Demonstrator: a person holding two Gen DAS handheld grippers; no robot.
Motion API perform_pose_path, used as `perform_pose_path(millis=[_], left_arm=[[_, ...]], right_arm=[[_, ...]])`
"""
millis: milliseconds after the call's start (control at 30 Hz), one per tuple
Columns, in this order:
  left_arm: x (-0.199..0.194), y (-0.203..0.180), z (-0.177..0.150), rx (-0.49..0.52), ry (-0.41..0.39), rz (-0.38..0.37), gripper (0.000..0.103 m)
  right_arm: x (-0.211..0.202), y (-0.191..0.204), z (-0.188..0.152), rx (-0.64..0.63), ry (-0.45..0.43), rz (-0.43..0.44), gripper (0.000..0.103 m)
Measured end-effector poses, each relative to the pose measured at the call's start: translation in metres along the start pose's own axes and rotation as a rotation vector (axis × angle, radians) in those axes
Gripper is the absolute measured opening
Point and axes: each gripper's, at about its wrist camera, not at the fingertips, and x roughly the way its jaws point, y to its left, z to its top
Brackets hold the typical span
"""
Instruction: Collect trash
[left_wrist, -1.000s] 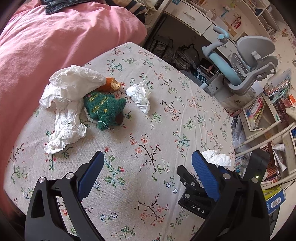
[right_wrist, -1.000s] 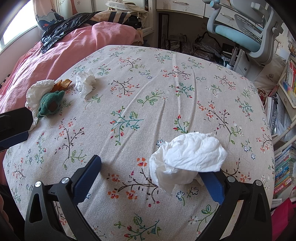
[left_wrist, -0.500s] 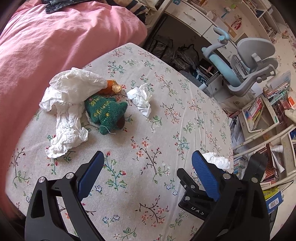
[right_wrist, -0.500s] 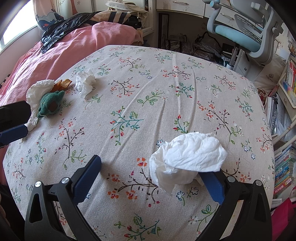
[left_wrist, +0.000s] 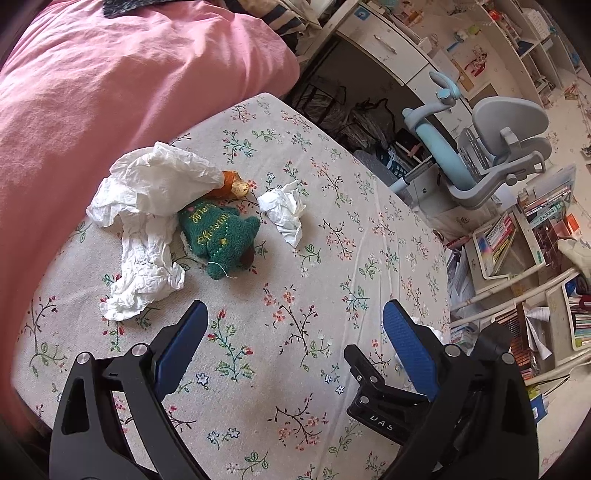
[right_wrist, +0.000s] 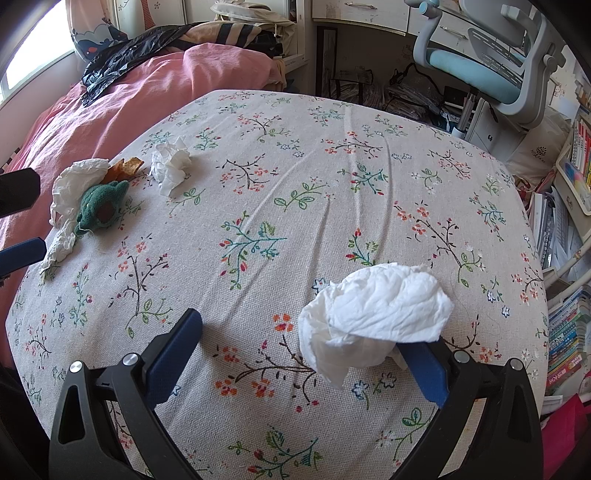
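On the flowered bed cover, the left wrist view shows a big crumpled white tissue (left_wrist: 147, 206), a green knitted Christmas toy (left_wrist: 218, 236), an orange wrapper (left_wrist: 231, 182) and a small tissue ball (left_wrist: 284, 208). My left gripper (left_wrist: 295, 314) is open, a short way in front of that pile and touching nothing. Another crumpled tissue (right_wrist: 373, 317) lies between the wide-open fingers of my right gripper (right_wrist: 299, 332), leaning on the right finger (right_wrist: 421, 365). The right wrist view has the pile at far left: tissue (right_wrist: 74, 181), toy (right_wrist: 99, 210), small ball (right_wrist: 170, 166).
A pink duvet (left_wrist: 110, 81) covers the bed's left side, with a black bag (right_wrist: 122, 62) on it. A grey-blue desk chair (left_wrist: 491, 147) and shelves of books (left_wrist: 517, 229) stand past the right edge. The left gripper's fingers (right_wrist: 18, 254) show at the right view's left border.
My left gripper has shifted slightly toward the pile and away to the left in the right wrist view. The right gripper and its tissue have not moved.
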Motion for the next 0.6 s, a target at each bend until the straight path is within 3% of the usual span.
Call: perform_pose_path(millis=[600], left_arm=[[0.005,-0.010,-0.009,0.041,-0.012,0.034,0.092]], right_arm=[[0.000,0.000,0.000,0.000,0.000,0.000,0.097]])
